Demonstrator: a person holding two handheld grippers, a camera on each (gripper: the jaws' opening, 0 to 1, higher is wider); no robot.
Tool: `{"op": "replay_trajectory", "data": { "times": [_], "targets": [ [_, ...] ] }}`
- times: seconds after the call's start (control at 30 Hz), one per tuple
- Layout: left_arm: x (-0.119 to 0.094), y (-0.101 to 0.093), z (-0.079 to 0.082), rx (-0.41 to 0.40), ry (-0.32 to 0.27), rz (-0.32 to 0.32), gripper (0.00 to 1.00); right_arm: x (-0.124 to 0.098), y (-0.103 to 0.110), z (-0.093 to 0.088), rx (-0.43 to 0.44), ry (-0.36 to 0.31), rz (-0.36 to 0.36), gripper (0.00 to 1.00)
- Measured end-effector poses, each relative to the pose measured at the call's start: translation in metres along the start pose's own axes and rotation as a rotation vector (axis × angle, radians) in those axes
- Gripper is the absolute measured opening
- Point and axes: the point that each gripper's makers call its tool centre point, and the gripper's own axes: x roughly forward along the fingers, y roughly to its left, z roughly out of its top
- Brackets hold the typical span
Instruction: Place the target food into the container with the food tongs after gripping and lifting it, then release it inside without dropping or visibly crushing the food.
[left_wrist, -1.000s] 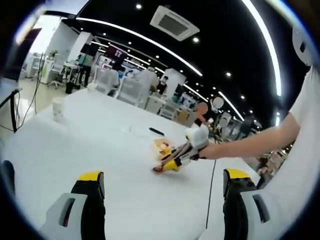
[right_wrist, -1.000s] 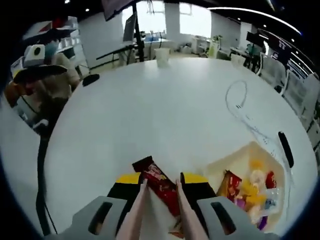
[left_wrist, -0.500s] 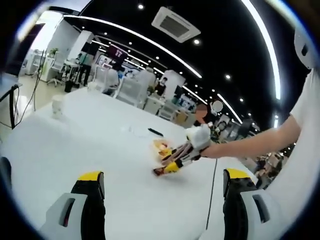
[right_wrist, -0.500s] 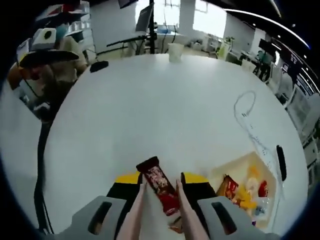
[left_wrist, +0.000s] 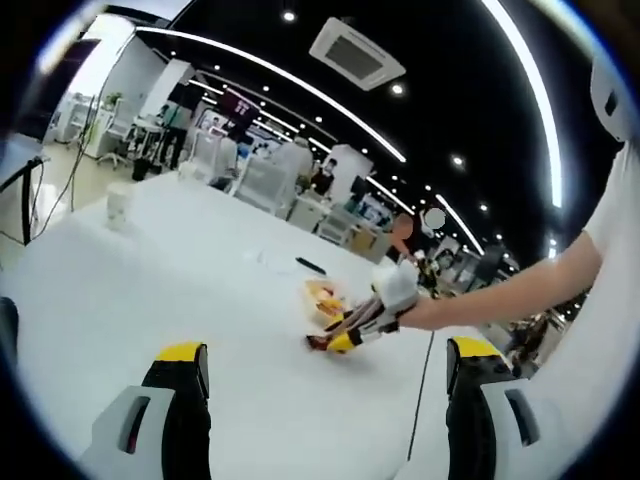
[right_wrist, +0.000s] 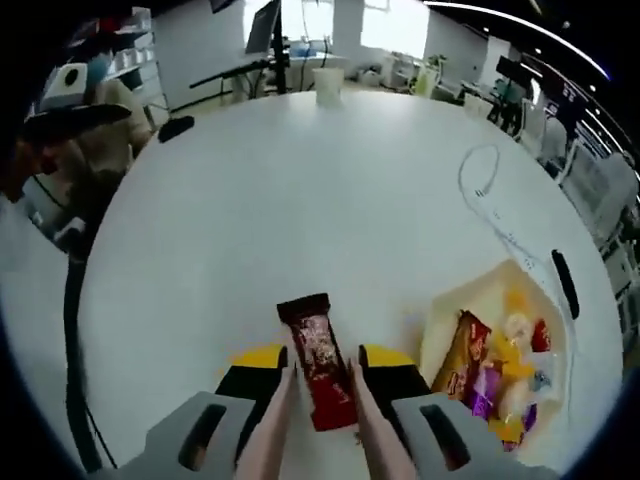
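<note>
Your right gripper (right_wrist: 320, 372) squeezes the tongs (right_wrist: 318, 425) onto the red snack bar (right_wrist: 318, 360), just left of the container (right_wrist: 505, 345), ready to swing in; left gripper (left_wrist: 318, 395) idles, jaws apart.

White cup (right_wrist: 327, 84), black pen (right_wrist: 567, 284)

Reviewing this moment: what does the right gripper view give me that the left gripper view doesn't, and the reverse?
Right gripper view: close up, the food tongs pinch a dark red snack bar over the white table, beside the container of wrapped snacks; a looped cable lies further off.
Left gripper view: the left gripper, open and idle; the person's arm reaching out with the right gripper; the ceiling lights.
Both: table, container, snack bar, paper cup.
</note>
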Motion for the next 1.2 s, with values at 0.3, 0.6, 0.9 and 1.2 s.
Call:
{"op": "replay_trajectory", "data": {
  "times": [0.3,0.6,0.9,1.2],
  "targets": [
    [0.001,-0.005,0.004,0.012,-0.002,-0.013,0.99,-0.002,-0.002,0.000,0.142,-0.007,-0.089,0.23],
    [0.010,-0.008,0.006,0.021,-0.012,-0.033,0.99,-0.031,0.003,0.015,0.344,-0.179,-0.105,0.22],
    [0.033,-0.016,0.013,0.071,-0.009,-0.073,0.99,-0.090,-0.019,0.029,0.426,-0.303,-0.205,0.22],
    [0.046,-0.033,0.013,0.122,0.030,-0.152,0.99,-0.126,-0.026,0.015,0.433,-0.313,-0.274,0.22]
  ]
}}
